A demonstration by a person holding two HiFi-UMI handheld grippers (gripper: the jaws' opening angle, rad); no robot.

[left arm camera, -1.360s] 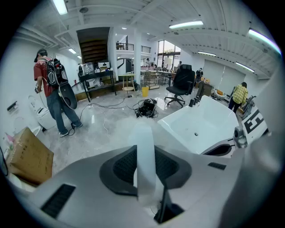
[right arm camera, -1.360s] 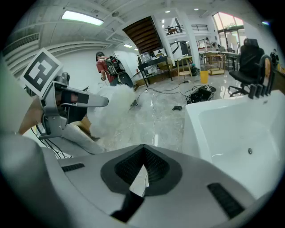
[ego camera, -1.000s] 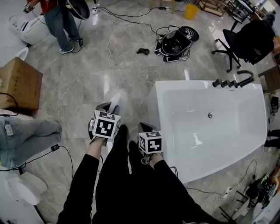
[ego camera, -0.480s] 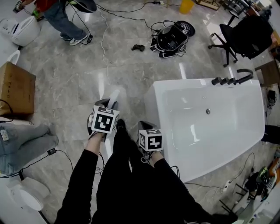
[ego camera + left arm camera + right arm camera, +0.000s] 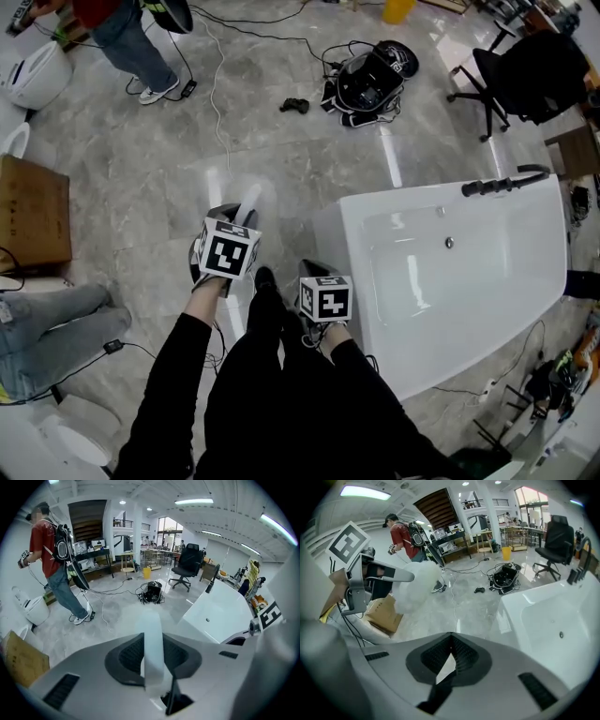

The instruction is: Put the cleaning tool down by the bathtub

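The cleaning tool is white. Its flat handle (image 5: 153, 653) sticks out between the jaws of my left gripper (image 5: 152, 651), which is shut on it. In the right gripper view its soft, fluffy head (image 5: 416, 587) shows ahead of the left gripper. In the head view the left gripper (image 5: 228, 225) hangs over the floor, left of the bathtub (image 5: 349, 246), and the tool (image 5: 248, 200) points away from me. The right gripper (image 5: 315, 274) is beside the tub's near left corner. Its jaws (image 5: 451, 641) meet with nothing held. The white tub (image 5: 548, 616) shows in both gripper views (image 5: 220, 611).
A cardboard box (image 5: 33, 211) stands at the left and a white appliance (image 5: 33, 75) at the far left. Cables, a black bag pile (image 5: 370, 75) and a controller (image 5: 293, 105) lie on the marble floor. Also there: an office chair (image 5: 525, 80) and a person in red (image 5: 49, 564).
Both grippers keep the same pose, the left still shut on the tool. The head view has shifted a little, so the bathtub sits slightly lower and to the right in the picture.
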